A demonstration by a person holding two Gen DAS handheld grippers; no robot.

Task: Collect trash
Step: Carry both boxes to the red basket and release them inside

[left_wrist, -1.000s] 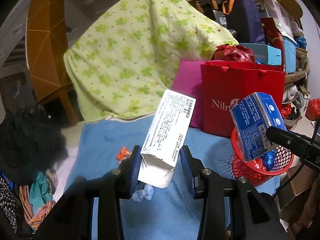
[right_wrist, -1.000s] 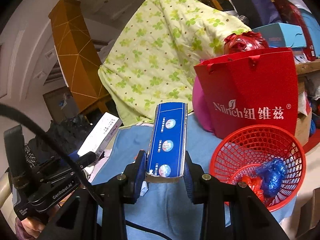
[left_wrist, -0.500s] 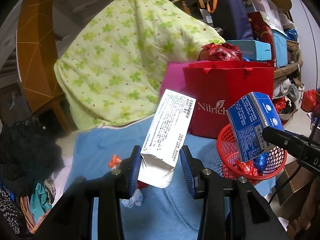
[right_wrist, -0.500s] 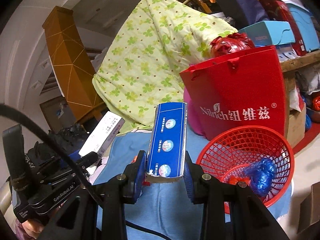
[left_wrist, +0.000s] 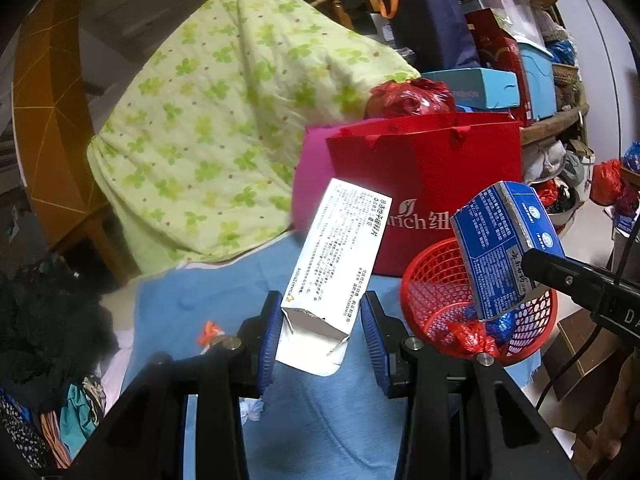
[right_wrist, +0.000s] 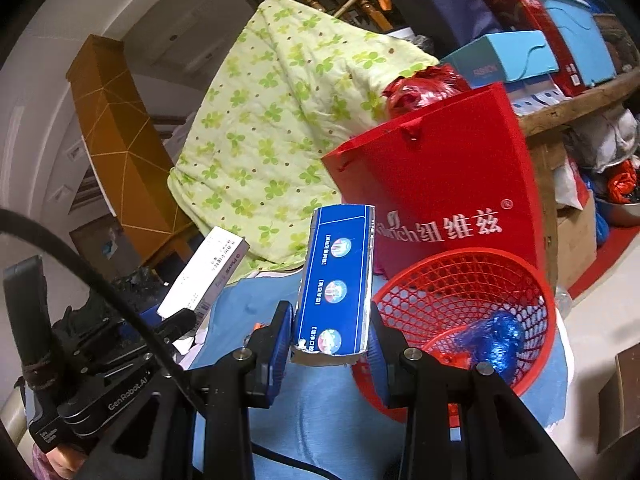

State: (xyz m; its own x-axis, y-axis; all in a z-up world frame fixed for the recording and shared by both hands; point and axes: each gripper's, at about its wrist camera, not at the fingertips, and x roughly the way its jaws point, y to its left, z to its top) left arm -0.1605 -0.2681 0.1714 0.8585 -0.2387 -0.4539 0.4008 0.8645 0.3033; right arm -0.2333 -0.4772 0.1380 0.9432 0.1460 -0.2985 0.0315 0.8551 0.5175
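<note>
Risk: the white carton point(left_wrist: 336, 256), pinched only at its torn lower end in the left gripper point(left_wrist: 322, 332), may pivot or fall short onto the blue cloth point(left_wrist: 320, 420), since the red basket point(left_wrist: 432, 264) sits off to that claw's right. The right gripper point(right_wrist: 330, 346) clamps a blue carton point(right_wrist: 336, 284) upright, narrow face forward, basket just right of it. Both boxes look empty and light, with ragged open flaps.

the mesh basket point(right_wrist: 472, 280) sits on the cloth-covered surface point(left_wrist: 320, 420), right of both tools, with crumpled wrappers point(right_wrist: 496, 340) inside. behind it stands the paper gift bag point(right_wrist: 440, 168); behind that, at left, the quilt point(left_wrist: 224, 120). the left tool point(left_wrist: 320, 336) holds a medicine carton point(left_wrist: 336, 260), the right tool point(right_wrist: 330, 344) a flat box point(right_wrist: 336, 280).
</note>
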